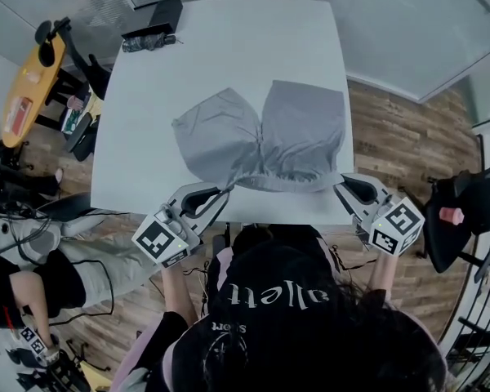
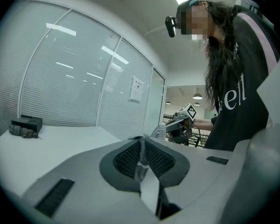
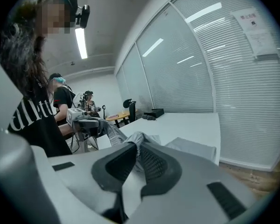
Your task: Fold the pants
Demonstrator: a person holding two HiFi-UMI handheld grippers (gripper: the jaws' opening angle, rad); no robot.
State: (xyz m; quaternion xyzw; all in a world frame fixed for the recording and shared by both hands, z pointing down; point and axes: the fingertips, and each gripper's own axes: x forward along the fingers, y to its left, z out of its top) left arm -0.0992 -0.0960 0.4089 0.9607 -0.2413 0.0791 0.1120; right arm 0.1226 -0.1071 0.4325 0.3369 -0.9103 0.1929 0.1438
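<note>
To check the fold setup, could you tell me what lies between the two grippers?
The near edge of the grey pants spans that gap, pinched by the left gripper and the right gripper; the head view shows it.

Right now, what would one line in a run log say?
task: fold pants | left gripper: shut on pants | right gripper: shut on pants | pants: mostly lying on table

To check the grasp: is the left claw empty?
No, the left claw is shut on a thin fold of the grey pants.
</note>
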